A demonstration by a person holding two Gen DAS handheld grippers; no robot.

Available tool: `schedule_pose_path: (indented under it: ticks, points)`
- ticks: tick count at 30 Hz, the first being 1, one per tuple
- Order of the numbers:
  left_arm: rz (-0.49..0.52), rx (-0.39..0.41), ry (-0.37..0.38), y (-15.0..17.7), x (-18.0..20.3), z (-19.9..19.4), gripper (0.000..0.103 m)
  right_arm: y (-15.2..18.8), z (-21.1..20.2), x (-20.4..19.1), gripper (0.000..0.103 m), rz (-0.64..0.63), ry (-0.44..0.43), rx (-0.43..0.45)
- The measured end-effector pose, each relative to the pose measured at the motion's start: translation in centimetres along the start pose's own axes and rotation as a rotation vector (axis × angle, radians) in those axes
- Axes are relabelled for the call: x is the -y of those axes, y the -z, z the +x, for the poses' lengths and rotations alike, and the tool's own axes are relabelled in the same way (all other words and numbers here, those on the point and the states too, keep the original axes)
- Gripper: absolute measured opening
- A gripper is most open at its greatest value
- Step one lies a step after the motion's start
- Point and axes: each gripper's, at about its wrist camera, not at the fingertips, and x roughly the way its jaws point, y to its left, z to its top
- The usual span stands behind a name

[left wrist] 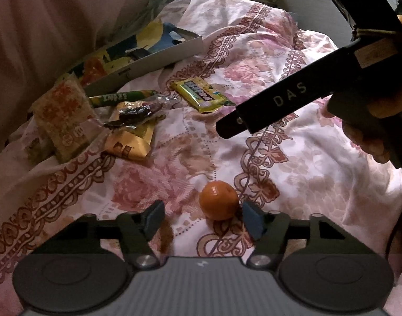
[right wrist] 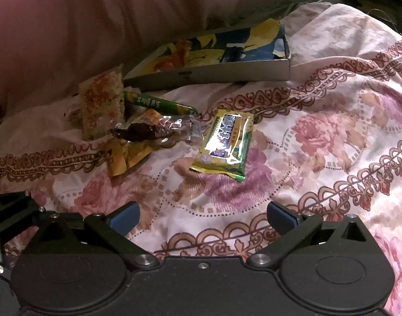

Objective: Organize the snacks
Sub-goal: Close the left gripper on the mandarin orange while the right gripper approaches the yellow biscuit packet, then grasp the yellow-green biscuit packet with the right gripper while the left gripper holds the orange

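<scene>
A small orange (left wrist: 219, 200) rests on the floral bedspread between the fingers of my left gripper (left wrist: 202, 206). It sits close to the right pad (left wrist: 253, 222), and a clear gap separates it from the left pad (left wrist: 153, 220), so the gripper is open. My right gripper (right wrist: 203, 208) hovers open over bare cloth with nothing between its fingers; one of its black fingers (left wrist: 266, 110) crosses the left wrist view. A yellow-green snack packet (right wrist: 223, 144) (left wrist: 203, 96) lies ahead of it.
At the left is a heap of a crisp-rice packet (right wrist: 101, 105), a green stick packet (right wrist: 159, 104), a clear-wrapped dark snack (right wrist: 145, 131) and an orange-yellow packet (right wrist: 122, 158). A shallow open box (right wrist: 214, 73) (left wrist: 148, 63) lies behind. A hand (left wrist: 372, 137) holds the right gripper.
</scene>
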Motion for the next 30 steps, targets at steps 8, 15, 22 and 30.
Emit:
schedule_pose_path:
  ticks: [8, 15, 22, 30]
  points:
    - [-0.031, 0.002, -0.004, -0.4, 0.0, 0.9, 0.057, -0.7, 0.9, 0.4, 0.102, 0.001, 0.003, 0.024]
    - [-0.082, -0.002, -0.039, -1.0, -0.5, 2.0, 0.038, -1.7, 2.3, 1.1, 0.096, 0.013, 0.016, 0.050]
    - [-0.081, 0.006, -0.039, -0.8, -0.8, 2.2, 0.038, -2.6, 4.0, 1.3, 0.088, 0.016, 0.040, 0.066]
    - [-0.066, 0.017, -0.045, -0.4, -0.6, 2.0, 0.039, -3.6, 6.4, 1.3, 0.077, 0.023, 0.049, 0.067]
